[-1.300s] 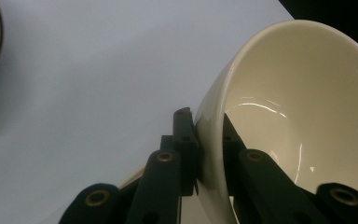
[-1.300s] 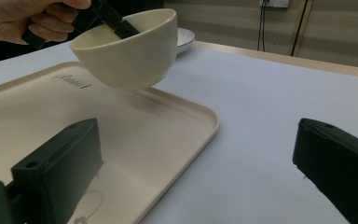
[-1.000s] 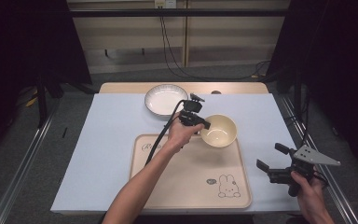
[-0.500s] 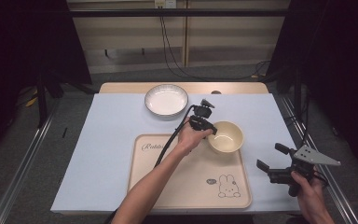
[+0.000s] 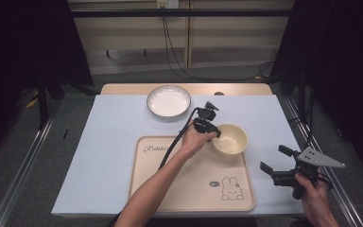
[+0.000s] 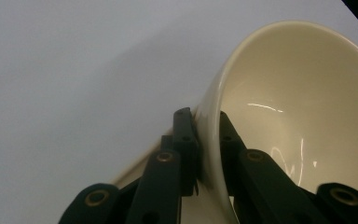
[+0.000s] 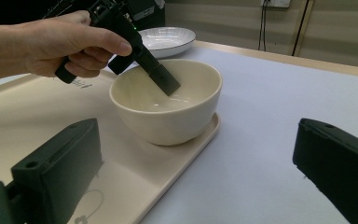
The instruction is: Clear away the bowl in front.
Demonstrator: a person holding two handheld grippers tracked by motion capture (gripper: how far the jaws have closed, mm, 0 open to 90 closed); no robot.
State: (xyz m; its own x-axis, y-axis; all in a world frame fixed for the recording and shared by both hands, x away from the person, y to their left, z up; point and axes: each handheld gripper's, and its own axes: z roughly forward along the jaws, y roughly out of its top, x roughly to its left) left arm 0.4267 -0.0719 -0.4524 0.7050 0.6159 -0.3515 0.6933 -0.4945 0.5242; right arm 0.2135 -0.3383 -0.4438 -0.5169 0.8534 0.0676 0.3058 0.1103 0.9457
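While the table (image 5: 113, 142), covered by a pale blue sheet, takes up most of the high view, a cream tray (image 5: 203, 189) lies on its near half, printed with a rabbit figure (image 5: 230, 187) toward the near right corner. A white plate (image 5: 168, 100) with a dark rim sits on the sheet beyond the tray, well apart from it, toward the far edge of the table.

The cream bowl (image 5: 230, 139) stands upright at the far right corner of the tray; in the right gripper view the bowl (image 7: 168, 105) rests on the tray edge (image 7: 186, 154), with the sheet just to its right.

The left gripper (image 5: 213, 134) is held by the person's left hand (image 5: 194, 142), whose forearm crosses the tray from the near edge. Its jaws are clamped on the left wall of the bowl: in the left gripper view, one jaw lies outside the rim and the other inside, both pressed against the bowl (image 6: 298, 116).

The right gripper (image 5: 274, 166) is held in the right hand (image 5: 312, 189) near the right edge of the table, to the right of the tray and well apart from the bowl. Its jaws stand spread wide with nothing between them.
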